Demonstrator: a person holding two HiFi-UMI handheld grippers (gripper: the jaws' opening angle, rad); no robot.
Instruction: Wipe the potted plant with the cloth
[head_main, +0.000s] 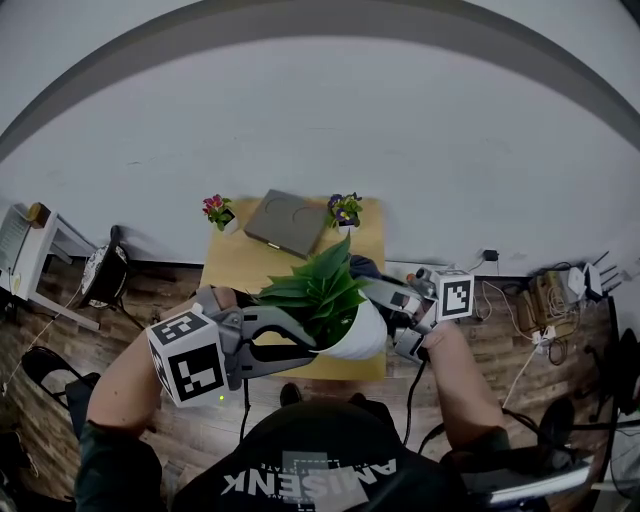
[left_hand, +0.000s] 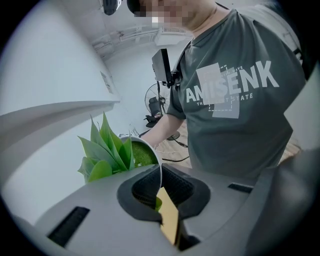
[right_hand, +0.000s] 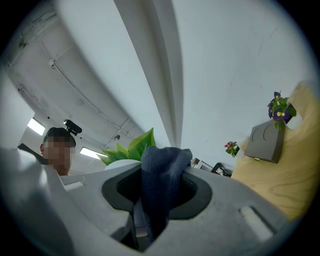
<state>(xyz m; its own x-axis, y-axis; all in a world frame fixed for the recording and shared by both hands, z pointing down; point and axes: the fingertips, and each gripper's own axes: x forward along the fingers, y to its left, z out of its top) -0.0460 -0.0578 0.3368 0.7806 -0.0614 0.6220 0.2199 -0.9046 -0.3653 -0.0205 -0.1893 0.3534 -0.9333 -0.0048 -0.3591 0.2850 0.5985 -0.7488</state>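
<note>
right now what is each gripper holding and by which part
Left gripper: the potted plant, gripped by its white pot's rim. Right gripper: the dark blue cloth, gripped at a bunched fold.

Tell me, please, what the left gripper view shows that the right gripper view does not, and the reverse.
Only the left gripper view: the left gripper shut on the white rim of the potted plant, the green filling inside the pot, and the person's grey T-shirt. Only the right gripper view: the right gripper shut on the dark blue cloth, the wooden table, a grey box and two small flowering plants. Both: the potted plant's green leaves and the person.
</note>
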